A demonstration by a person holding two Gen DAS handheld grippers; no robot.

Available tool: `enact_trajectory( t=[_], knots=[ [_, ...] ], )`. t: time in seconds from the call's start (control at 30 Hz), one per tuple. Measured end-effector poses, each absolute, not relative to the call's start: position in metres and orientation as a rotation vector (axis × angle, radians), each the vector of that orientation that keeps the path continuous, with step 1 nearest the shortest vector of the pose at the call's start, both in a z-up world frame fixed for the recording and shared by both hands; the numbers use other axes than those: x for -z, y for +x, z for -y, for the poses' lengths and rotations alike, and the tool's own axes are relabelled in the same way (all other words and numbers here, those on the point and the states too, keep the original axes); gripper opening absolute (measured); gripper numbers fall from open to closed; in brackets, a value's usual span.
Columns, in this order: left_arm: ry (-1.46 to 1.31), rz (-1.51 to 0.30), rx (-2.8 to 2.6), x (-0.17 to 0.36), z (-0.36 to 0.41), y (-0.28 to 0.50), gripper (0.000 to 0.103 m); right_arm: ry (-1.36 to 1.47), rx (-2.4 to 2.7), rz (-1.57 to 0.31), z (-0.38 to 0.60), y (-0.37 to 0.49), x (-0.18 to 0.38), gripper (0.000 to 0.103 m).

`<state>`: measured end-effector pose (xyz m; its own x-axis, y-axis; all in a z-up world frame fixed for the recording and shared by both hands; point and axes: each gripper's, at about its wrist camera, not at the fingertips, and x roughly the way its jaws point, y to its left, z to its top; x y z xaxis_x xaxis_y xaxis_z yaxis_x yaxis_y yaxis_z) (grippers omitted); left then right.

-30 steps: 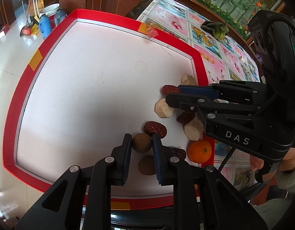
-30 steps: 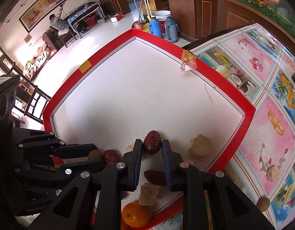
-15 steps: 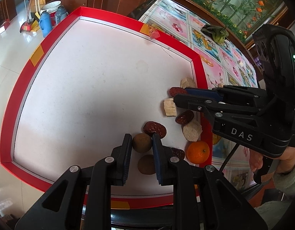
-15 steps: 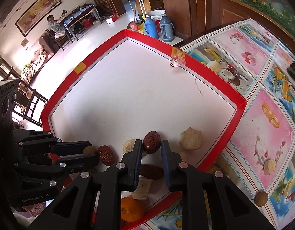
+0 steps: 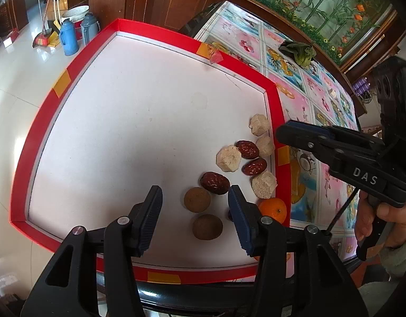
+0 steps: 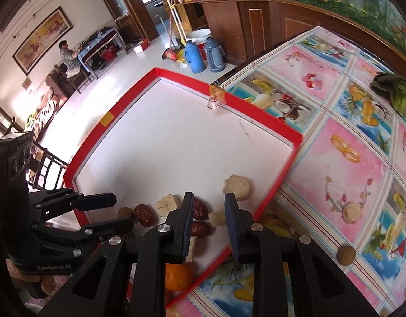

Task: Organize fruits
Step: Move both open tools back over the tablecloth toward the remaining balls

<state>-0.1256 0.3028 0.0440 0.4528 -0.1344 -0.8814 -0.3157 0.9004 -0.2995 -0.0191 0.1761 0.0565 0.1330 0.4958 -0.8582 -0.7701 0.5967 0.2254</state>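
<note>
Both claws are spread wide and hold nothing. The left claw [image 5: 195, 206] hovers over two brown fruits [image 5: 197, 199] on a white tray [image 5: 123, 121] with a red rim. The right claw [image 6: 208, 216] hovers nearby above red dates [image 6: 200, 208]. An orange [image 5: 273, 209] lies by the tray's rim.

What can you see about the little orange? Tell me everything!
The orange is small, round and bright, with shiny, slightly dimpled peel. It sits whole on the white tray, tucked in the near corner against the red rim. A pale beige chunk lies just beyond it, seemingly touching. No gripper holds it.
</note>
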Motion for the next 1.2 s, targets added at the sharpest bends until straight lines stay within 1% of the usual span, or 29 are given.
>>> enact_trajectory(
  t=[0.07, 0.1, 0.13, 0.23, 0.3, 0.4, 0.73, 1.2],
  knots=[
    [-0.452, -1.102, -0.120, -0.048, -0.302, -0.125, 0.054, -0.276, -0.920, -1.099, -0.163, -0.018, -0.059, 0.029],
    [-0.450, -1.098, -0.119, -0.050, -0.301, -0.124, 0.058, -0.268, -0.911, -1.100, -0.159, -0.018, -0.059, 0.030],
    [-0.448, -1.095, -0.117, -0.051, -0.300, -0.122, 0.060, -0.257, -0.895, -1.103, -0.151, -0.017, -0.059, 0.031],
    [-0.433, -1.091, -0.108, -0.056, -0.292, -0.116, 0.060, -0.230, -0.857, -1.117, -0.132, -0.015, -0.056, 0.035],
    [-0.413, -1.090, -0.101, -0.060, -0.286, -0.111, 0.060, -0.213, -0.830, -1.128, -0.120, -0.013, -0.054, 0.035],
    [-0.385, -1.090, -0.093, -0.064, -0.276, -0.104, 0.071, -0.186, -0.797, -1.137, -0.102, -0.011, -0.052, 0.039],
    [-0.314, -1.089, -0.039, -0.073, -0.244, -0.080, 0.072, -0.141, -0.712, -1.130, -0.056, -0.005, -0.055, 0.042],
    [-0.233, -1.108, 0.058, -0.077, -0.201, -0.047, 0.071, -0.077, -0.634, -1.134, -0.011, 0.005, -0.055, 0.043]
  ],
)
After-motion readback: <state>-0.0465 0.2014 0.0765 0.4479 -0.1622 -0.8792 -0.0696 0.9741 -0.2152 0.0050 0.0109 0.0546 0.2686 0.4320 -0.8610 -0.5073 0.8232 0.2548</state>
